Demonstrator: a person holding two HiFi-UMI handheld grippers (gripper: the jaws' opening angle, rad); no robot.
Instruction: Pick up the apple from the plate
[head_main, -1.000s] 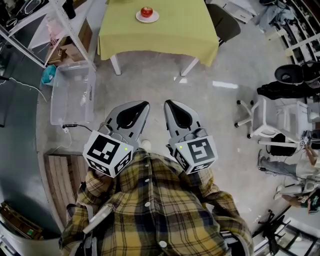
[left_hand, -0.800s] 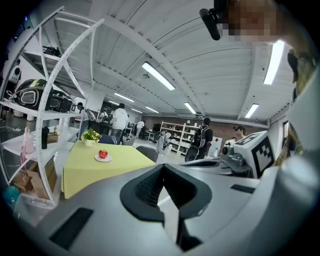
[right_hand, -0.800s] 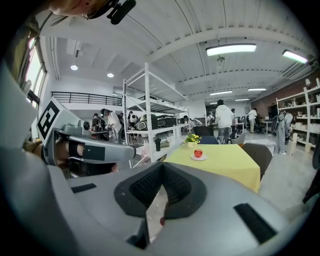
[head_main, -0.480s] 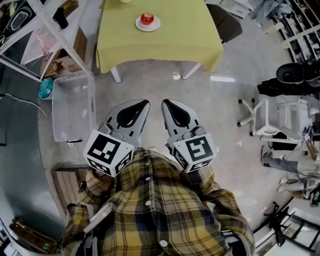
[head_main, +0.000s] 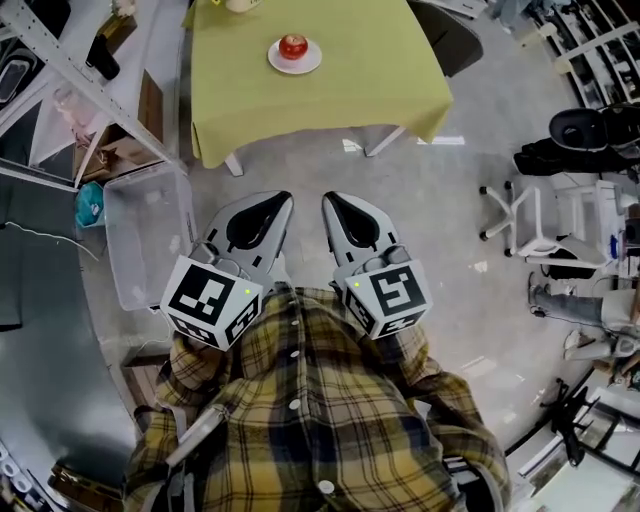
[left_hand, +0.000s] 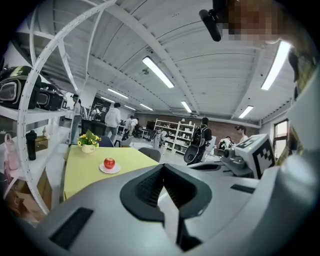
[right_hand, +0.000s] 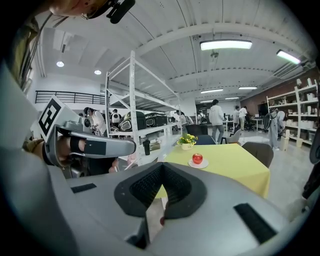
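A red apple (head_main: 293, 45) sits on a small white plate (head_main: 296, 62) on a table with a yellow-green cloth (head_main: 350, 80), far ahead of me. The apple (left_hand: 109, 162) shows left of centre in the left gripper view. In the right gripper view the apple (right_hand: 197, 158) is right of centre. My left gripper (head_main: 279, 198) and right gripper (head_main: 331, 199) are held side by side over the floor, well short of the table. Both are shut with nothing between the jaws. The left gripper's tips (left_hand: 163, 169) and the right gripper's tips (right_hand: 161, 167) point toward the table.
A pot of yellow flowers (right_hand: 187, 141) stands behind the plate. A white shelf rack (head_main: 70, 80) and a clear plastic bin (head_main: 148, 235) are on the left. White office chairs (head_main: 540, 215) stand to the right, a dark chair (head_main: 445, 35) by the table. People stand in the background.
Both grippers have travelled forward across the floor toward the table, still shut and side by side. The table and the apple now lie lower and nearer in the head view.
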